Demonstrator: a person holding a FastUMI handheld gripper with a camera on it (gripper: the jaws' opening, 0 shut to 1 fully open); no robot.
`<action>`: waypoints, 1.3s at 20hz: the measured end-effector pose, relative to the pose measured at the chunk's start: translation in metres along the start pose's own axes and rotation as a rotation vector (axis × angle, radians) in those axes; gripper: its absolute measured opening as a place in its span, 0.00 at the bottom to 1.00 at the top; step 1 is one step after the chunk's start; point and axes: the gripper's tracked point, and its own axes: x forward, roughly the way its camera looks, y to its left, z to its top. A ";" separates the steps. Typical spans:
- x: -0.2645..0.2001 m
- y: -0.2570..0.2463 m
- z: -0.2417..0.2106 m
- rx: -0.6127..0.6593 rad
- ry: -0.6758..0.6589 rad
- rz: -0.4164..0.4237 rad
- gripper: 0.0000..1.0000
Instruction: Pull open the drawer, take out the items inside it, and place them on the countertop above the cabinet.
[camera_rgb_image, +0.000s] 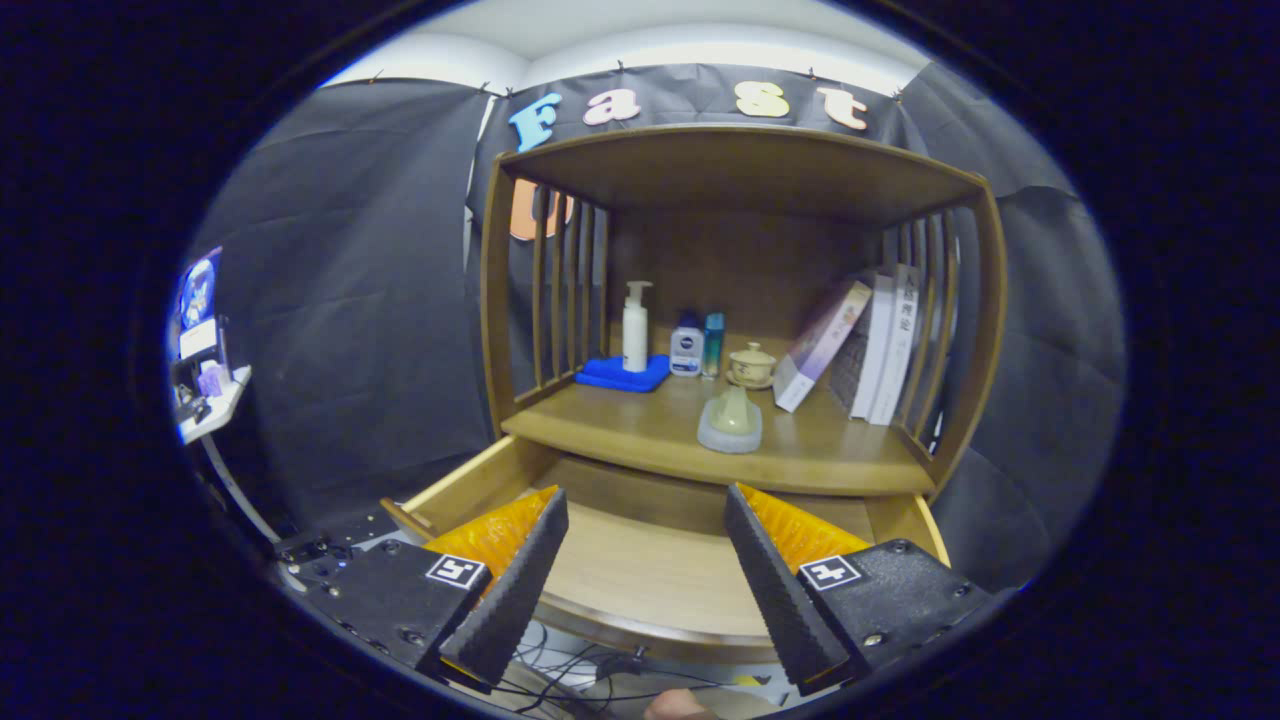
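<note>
Below your spread, empty tongs (645, 570) the drawer (640, 570) is open and looks bare; item (731, 420) sits on surface (840, 455). Check drawer next.

Drawer (640, 570) pulled out, floor bare between spread jaws – countertop (830, 450) front free beside lidded cup (731, 420)
</note>
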 end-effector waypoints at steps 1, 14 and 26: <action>-0.003 0.003 -0.008 0.008 -0.002 0.000 0.99; -0.034 0.004 -0.088 0.092 -0.086 -0.103 0.99; -0.009 0.001 -0.132 0.094 -0.054 -0.200 0.99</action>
